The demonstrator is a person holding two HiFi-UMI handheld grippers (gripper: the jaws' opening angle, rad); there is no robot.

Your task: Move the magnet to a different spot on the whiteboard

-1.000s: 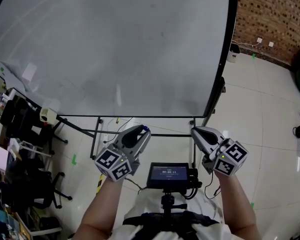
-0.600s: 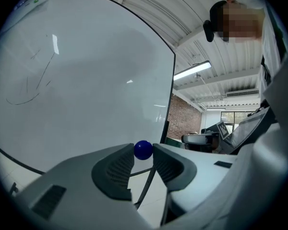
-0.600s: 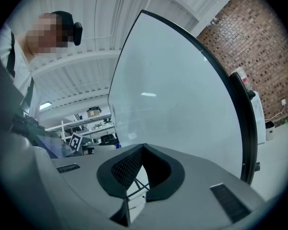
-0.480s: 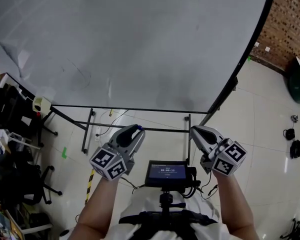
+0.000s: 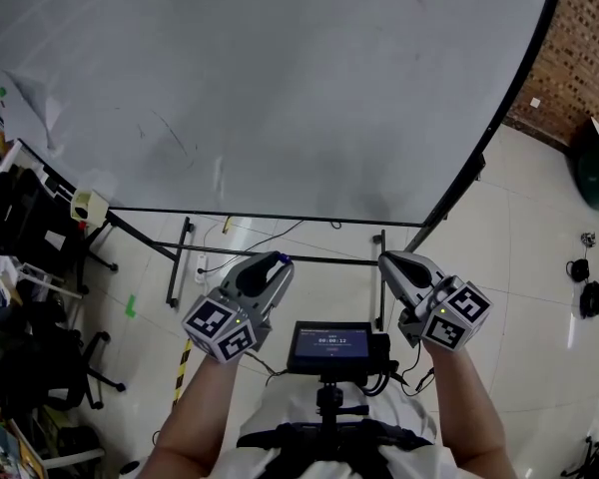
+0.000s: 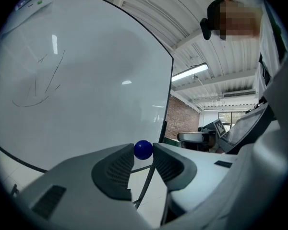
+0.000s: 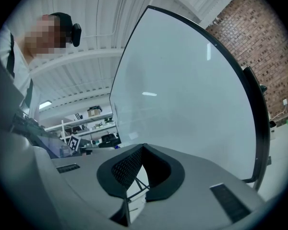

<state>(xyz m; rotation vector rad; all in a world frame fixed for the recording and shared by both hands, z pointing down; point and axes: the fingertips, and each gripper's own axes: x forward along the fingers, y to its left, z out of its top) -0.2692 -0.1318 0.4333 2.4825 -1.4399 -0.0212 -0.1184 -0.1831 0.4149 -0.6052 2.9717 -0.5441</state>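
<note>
- The left gripper (image 5: 277,259) has its jaws set a narrow gap apart, closed on a small blue ball, the magnet (image 6: 143,149), which sits pinched between the very tips with both ribbed pads (image 6: 119,166) against it.
- The magnet is off the whiteboard (image 5: 280,88), held in the air in front of its lower part and above the tiled floor (image 5: 539,228).
- The left gripper points forward at the board, close to level, with its marker cube (image 5: 220,329) toward the person. The bare left forearm (image 5: 195,412) reaches up from the bottom edge of the head view.
- Between the two grippers, a small lit screen (image 5: 333,345) sits on the chest mount.
- The right gripper (image 7: 143,146) has its jaws together, tips meeting, with nothing between them.
- It also points forward at the board, about level and beside the left one, well apart from it. Its cube (image 5: 454,315) is nearest the right forearm (image 5: 469,407).
</note>
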